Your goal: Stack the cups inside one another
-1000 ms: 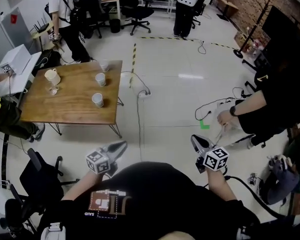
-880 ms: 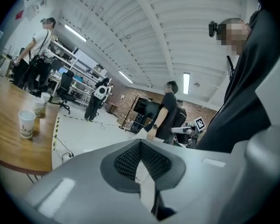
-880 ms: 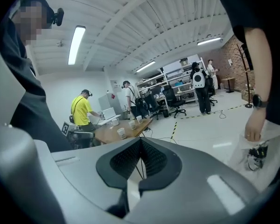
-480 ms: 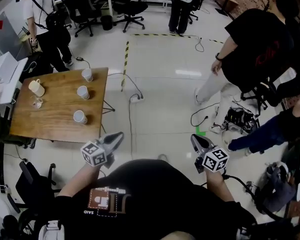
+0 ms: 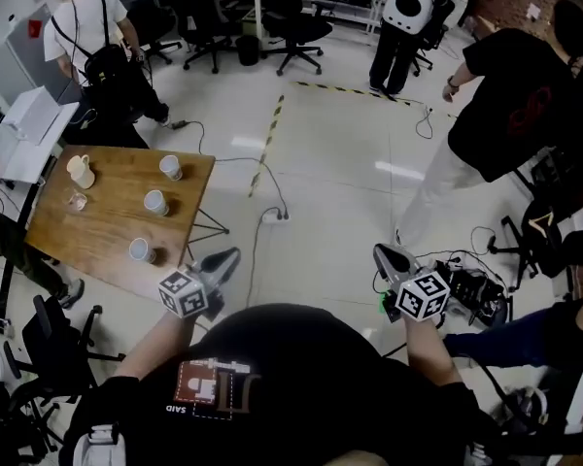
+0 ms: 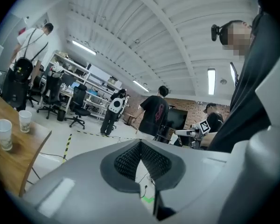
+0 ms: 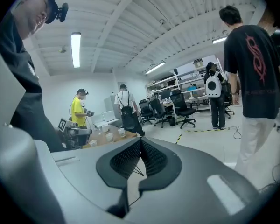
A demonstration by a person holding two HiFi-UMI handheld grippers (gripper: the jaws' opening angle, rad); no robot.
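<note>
Two grippers are in view, both empty. The left gripper (image 5: pixel 225 259) has its jaws pressed together with nothing between them, and so does the right gripper (image 5: pixel 386 257). Both are held out over the floor at about six o'clock in the head view, well apart from the table.

Three white cups stand separately on the wooden table (image 5: pixel 97 236) at about nine o'clock, none inside another. They are the far cup (image 5: pixel 170 167), the middle cup (image 5: pixel 155 202) and the near cup (image 5: pixel 141 250), in a loose line along the table's right side. One cream mug (image 5: pixel 79 171) and one small clear glass (image 5: pixel 76 200) stand near each other at the table's left side.

The floor (image 5: pixel 340 192) is pale and glossy, with one yellow-and-black striped tape line (image 5: pixel 272 129) at twelve o'clock and loose cables trailing from the table.

Three people stand around the room. One in a white shirt with a black backpack (image 5: pixel 89 39) is at ten o'clock, one carrying a white backpack (image 5: pixel 408 8) at one o'clock, and one in a black shirt (image 5: pixel 510 85) at two o'clock. Several black office chairs (image 5: pixel 291 17) line the desks at twelve o'clock.
</note>
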